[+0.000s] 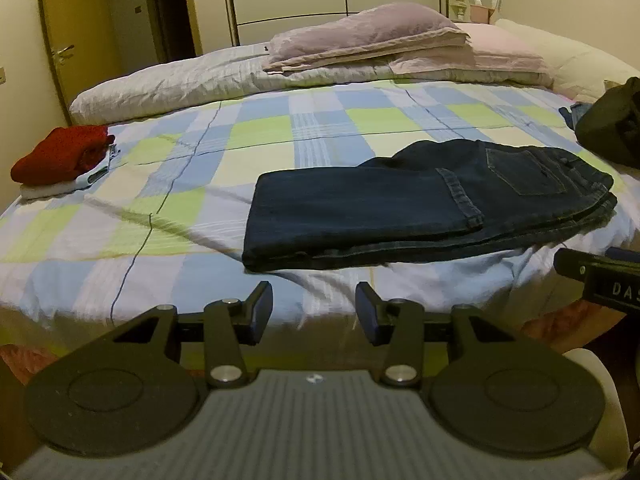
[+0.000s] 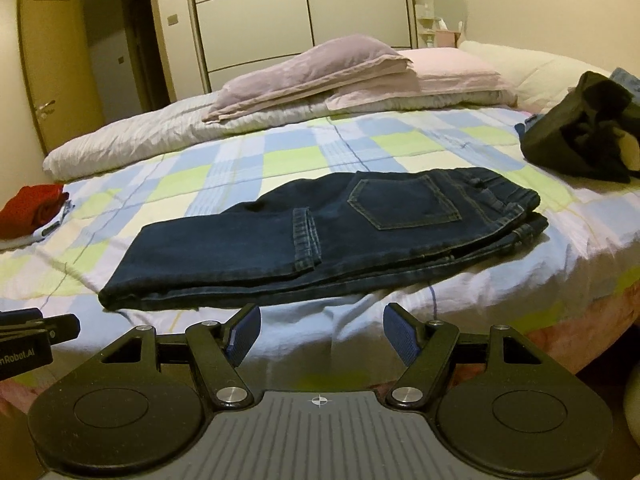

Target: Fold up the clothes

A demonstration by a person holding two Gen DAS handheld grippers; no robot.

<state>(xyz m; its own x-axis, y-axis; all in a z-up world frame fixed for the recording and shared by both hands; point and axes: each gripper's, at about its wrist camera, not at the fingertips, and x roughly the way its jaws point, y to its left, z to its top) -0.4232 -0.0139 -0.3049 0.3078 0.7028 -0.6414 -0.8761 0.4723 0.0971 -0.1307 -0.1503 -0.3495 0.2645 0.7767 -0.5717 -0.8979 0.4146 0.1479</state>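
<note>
Left tongs [image 1: 314, 312] opening, empty; right tongs [image 2: 322, 334] spread, empty. Folded jeans [image 2: 320, 236] near bed's front edge. Red garment [image 1: 60, 152] folded at left edge; black garment [image 2: 580, 140] unfolded, right edge.

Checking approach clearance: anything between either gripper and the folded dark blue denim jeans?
Nothing visible. Only bare checked bedspread lies between the folded dark blue denim jeans and the left gripper or right gripper; both are open and empty.
</note>
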